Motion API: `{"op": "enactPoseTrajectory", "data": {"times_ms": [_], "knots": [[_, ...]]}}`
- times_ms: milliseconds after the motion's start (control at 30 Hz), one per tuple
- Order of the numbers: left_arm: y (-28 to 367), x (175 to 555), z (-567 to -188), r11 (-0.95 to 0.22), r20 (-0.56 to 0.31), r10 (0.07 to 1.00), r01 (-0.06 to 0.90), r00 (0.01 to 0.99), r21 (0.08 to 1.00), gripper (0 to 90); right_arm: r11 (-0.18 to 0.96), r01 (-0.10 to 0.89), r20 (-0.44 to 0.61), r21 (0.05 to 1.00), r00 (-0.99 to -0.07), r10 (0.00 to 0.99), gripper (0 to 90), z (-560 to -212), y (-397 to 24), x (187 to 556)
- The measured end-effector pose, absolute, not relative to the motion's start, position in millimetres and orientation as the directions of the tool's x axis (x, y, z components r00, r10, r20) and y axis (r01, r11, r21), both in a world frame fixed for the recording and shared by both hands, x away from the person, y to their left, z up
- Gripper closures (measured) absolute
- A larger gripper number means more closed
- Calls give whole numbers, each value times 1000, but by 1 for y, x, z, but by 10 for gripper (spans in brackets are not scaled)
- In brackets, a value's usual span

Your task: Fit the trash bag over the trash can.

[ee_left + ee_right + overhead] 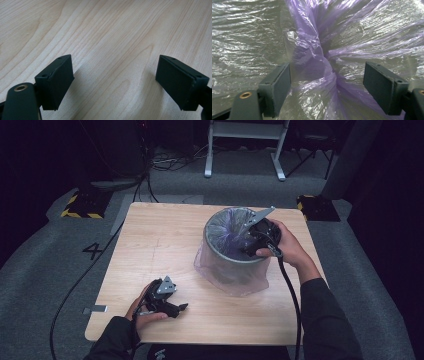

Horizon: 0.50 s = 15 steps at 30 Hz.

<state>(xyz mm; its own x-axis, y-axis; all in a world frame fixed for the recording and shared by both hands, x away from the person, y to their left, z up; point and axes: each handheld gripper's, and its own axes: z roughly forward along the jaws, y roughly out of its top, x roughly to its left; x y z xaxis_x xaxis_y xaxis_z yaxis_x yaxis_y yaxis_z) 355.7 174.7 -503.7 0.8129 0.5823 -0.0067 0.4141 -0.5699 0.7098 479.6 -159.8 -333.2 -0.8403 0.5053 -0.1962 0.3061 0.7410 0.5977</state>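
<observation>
Risk check. My right gripper (327, 90) is down inside the bin (210, 247), jaws spread wide, nothing clamped. Purple bag liner (317, 50) is bunched into a twisted ridge that runs up between my right pads (279, 87) and ahead of them; film touches or nearly touches the left-hand pad, clear of the other.

Failure modes as I judge them:
- Close now and I likely pinch only a thin fold; film is slick, it'll slide out or tear.
- Pulling up on the ridge could drag the whole liner off the rim, or lift and tip the bin, since nothing steadies it.
- Loose film could snag on a pad corner.

My left gripper (115, 85) is also open and empty, lying on the table (105, 32), well away from the bin.
</observation>
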Motion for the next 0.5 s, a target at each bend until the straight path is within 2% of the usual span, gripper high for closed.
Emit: {"op": "enactPoseTrajectory", "data": {"times_ms": [500], "knots": [[175, 356, -504, -570, -6, 582, 414, 813, 710, 142, 684, 306, -227, 662, -788, 572, 223, -332, -163, 474]]}}
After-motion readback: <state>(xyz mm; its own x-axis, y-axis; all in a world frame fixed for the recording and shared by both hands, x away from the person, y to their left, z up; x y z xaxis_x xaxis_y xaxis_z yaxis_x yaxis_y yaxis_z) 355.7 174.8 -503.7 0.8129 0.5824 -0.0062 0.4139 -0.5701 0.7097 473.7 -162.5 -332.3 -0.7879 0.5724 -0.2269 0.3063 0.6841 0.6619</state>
